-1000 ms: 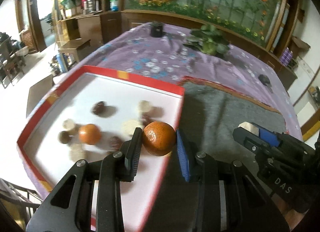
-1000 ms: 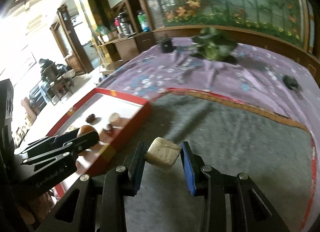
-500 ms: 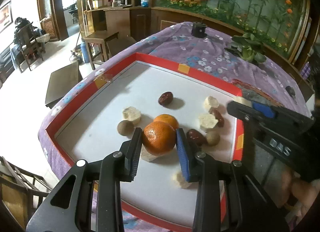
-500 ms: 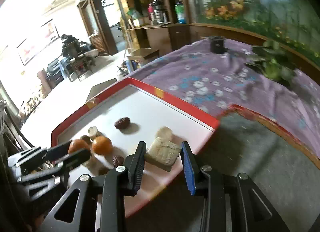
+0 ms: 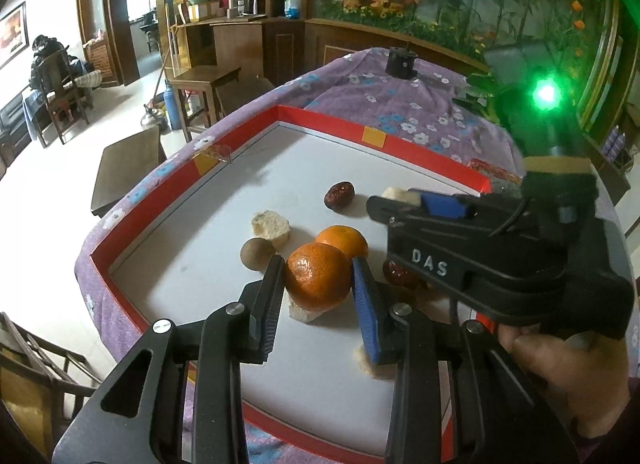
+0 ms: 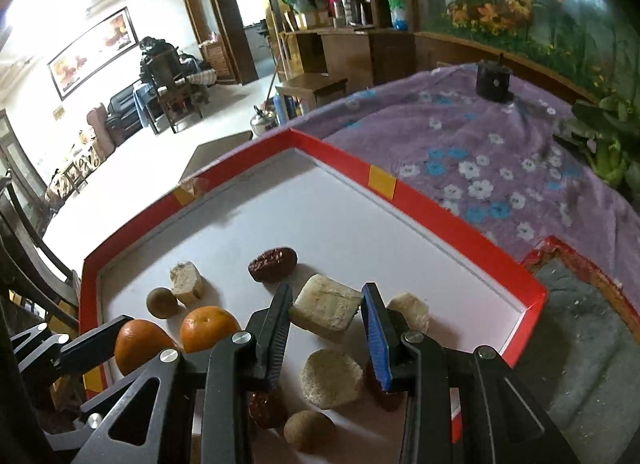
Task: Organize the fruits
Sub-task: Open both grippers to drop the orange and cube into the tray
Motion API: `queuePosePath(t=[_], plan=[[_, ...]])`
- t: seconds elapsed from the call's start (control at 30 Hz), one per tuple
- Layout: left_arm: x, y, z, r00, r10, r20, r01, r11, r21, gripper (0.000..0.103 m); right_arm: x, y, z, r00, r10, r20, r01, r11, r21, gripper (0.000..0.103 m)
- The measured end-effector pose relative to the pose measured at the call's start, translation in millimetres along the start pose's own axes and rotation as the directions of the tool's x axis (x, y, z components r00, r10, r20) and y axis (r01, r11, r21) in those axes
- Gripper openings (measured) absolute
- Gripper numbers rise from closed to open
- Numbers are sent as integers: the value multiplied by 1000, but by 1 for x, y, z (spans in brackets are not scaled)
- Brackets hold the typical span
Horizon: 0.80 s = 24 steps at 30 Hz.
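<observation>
Carrying fruit over the red-rimmed tray (image 5: 180, 180): left gripper (image 5: 318, 284) clamped on a tangerine (image 5: 318, 276), right gripper (image 6: 326, 312) clamped on a pale chunk (image 6: 326, 306). Next: lowering beside like pieces, releasing.

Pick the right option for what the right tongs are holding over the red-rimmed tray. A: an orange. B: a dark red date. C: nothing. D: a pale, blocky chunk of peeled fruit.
D: in the right wrist view the right tongs are closed on a pale chunk, held above the tray; the orange sits in the left tongs instead.
</observation>
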<state>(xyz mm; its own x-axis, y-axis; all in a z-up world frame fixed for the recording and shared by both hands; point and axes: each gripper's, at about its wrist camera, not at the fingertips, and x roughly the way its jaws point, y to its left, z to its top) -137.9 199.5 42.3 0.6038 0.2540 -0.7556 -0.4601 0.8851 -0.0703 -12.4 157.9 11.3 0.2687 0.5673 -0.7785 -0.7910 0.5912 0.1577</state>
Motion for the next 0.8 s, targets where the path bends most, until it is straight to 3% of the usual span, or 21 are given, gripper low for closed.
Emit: queuePosePath(t=[0.17, 0.3, 0.37, 0.43, 0.47, 0.8], plan=[[0, -2, -2, 1000, 12, 14, -12, 1000, -2, 34, 1, 1, -3, 1000, 10, 4, -10, 1000, 9, 35], [0, -4, -4, 999, 31, 25, -31, 1000, 2, 36, -1, 2, -4, 999, 38, -7, -38, 999, 18, 42], [-1, -6, -5, 999, 45, 26, -45, 999, 11, 44, -6, 3, -6, 999, 43, 3, -43, 999, 22, 42], [-4, -5, -7, 998, 38, 43, -39, 999, 3, 64, -17, 4, -9, 999, 39, 36, -40, 999, 17, 42], [-6, -5, -8, 998, 35, 54, -35, 999, -3, 66, -23, 4, -12, 998, 36, 48, -36, 999, 15, 42], [-31, -24, -13, 989, 64, 134, -66, 998, 13, 68, -112, -14, -52, 978, -74, 195, 61, 995, 75, 47]])
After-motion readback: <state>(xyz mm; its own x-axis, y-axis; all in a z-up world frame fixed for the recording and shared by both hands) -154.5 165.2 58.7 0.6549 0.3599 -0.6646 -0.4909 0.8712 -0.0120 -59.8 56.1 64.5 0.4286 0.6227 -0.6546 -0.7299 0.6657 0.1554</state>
